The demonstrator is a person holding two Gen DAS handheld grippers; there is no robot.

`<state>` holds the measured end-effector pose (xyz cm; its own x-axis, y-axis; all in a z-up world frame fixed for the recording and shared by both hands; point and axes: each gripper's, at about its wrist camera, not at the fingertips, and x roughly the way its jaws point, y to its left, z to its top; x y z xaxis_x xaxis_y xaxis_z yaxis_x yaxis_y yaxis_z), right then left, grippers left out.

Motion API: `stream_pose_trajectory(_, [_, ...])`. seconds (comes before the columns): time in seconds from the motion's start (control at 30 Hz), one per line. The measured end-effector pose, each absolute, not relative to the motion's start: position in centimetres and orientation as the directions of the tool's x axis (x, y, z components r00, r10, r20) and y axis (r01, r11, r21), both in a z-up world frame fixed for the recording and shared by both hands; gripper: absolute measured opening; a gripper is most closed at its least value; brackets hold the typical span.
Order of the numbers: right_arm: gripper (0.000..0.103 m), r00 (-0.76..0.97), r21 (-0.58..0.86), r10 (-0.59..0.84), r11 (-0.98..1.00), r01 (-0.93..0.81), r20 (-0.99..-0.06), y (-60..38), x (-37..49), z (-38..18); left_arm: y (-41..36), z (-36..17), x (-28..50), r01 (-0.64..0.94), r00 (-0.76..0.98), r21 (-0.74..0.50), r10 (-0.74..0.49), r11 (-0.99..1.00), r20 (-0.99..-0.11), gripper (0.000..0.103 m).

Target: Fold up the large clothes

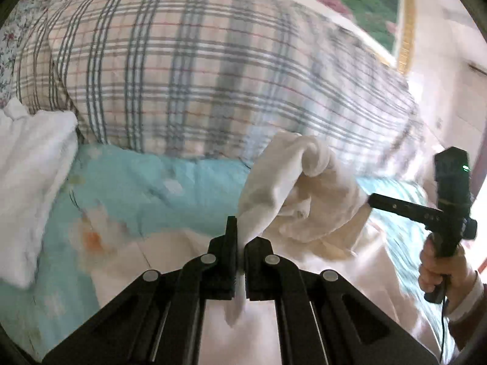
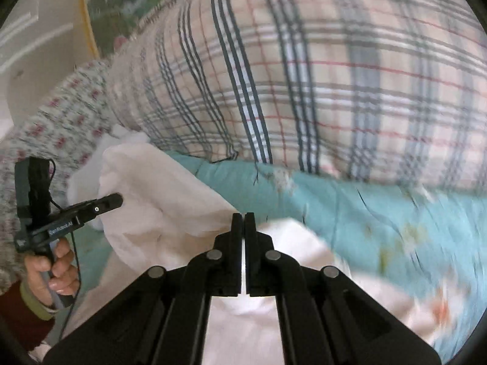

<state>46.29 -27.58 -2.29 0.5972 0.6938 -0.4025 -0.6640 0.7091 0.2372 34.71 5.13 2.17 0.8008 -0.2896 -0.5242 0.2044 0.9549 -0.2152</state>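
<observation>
A large cream-white garment [image 1: 292,188] hangs bunched between my two grippers above the bed; it also shows in the right wrist view [image 2: 164,194]. My left gripper [image 1: 240,243] is shut on an edge of the garment, with cloth pinched between its fingers. My right gripper [image 2: 243,228] is shut on another edge of it. In the left wrist view the right gripper [image 1: 373,200] reaches in from the right, its tip buried in the cloth. In the right wrist view the left gripper [image 2: 117,200] reaches in from the left, against the cloth.
A light blue floral bedsheet [image 1: 146,194] covers the bed. A big plaid quilt [image 1: 197,70] is heaped behind it. A white folded cloth [image 1: 30,182] lies at the left. A floral-patterned fabric [image 2: 67,115] sits at the far left of the right wrist view.
</observation>
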Motion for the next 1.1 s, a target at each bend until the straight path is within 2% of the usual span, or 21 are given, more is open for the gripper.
stream_pose_trajectory(0.1, [0.001,0.568,0.323,0.704,0.705,-0.631,-0.426,-30.5,43.8,-5.0,3.4,-0.8,31.1,0.230,0.770,-0.209,-0.309,0.950,-0.559,0.002])
stream_pose_trajectory(0.3, [0.001,0.520,0.397,0.654,0.752,-0.526,-0.549,-33.7,41.1,-12.8,2.5,-6.4,27.2,0.231,0.645,-0.269,-0.354,0.935,-0.678,0.002])
stream_pose_trajectory(0.4, [0.002,0.497,0.436,0.645,0.761,-0.480,-0.581,-34.5,40.1,-14.6,3.2,-7.1,24.7,0.208,0.617,-0.309,-0.370,0.928,-0.694,0.011])
stream_pose_trajectory(0.5, [0.002,0.476,0.535,0.688,0.726,-0.432,-0.548,-35.3,39.3,-15.0,4.3,-7.0,22.9,0.189,0.603,-0.375,-0.409,0.907,-0.685,0.029])
stream_pose_trajectory(0.57, [0.004,0.461,0.602,0.722,0.689,-0.404,-0.517,-35.7,38.9,-15.1,5.4,-6.7,22.7,0.162,0.583,-0.454,-0.456,0.876,-0.672,0.048])
stream_pose_trajectory(0.67, [0.023,0.416,0.724,0.789,0.597,-0.345,-0.452,-36.0,39.1,-15.4,7.4,-6.5,22.8,0.119,0.550,-0.622,-0.572,0.774,-0.608,0.051])
stream_pose_trajectory(0.73, [0.047,0.395,0.778,0.819,0.545,-0.313,-0.415,-35.9,39.2,-15.5,8.6,-7.0,23.5,0.077,0.527,-0.742,-0.659,0.666,-0.537,0.053])
stream_pose_trajectory(0.77, [0.051,0.379,0.810,0.841,0.506,-0.296,-0.387,-35.6,39.2,-15.6,9.0,-7.3,23.9,0.061,0.518,-0.775,-0.684,0.629,-0.514,0.054])
stream_pose_trajectory(0.83, [0.053,0.351,0.844,0.860,0.468,-0.261,-0.369,-35.1,39.3,-15.9,9.0,-8.3,24.8,0.026,0.485,-0.801,-0.709,0.598,-0.513,0.055])
stream_pose_trajectory(0.93, [0.053,0.329,0.844,0.854,0.485,-0.227,-0.403,-33.9,39.7,-16.3,8.1,-10.2,26.3,-0.030,0.421,-0.809,-0.727,0.587,-0.543,0.055])
stream_pose_trajectory(1.1, [0.053,0.292,0.862,0.850,0.489,-0.133,-0.438,-32.2,41.8,-18.2,7.0,-10.9,28.1,-0.036,0.415,-0.845,-0.761,0.533,-0.498,0.053])
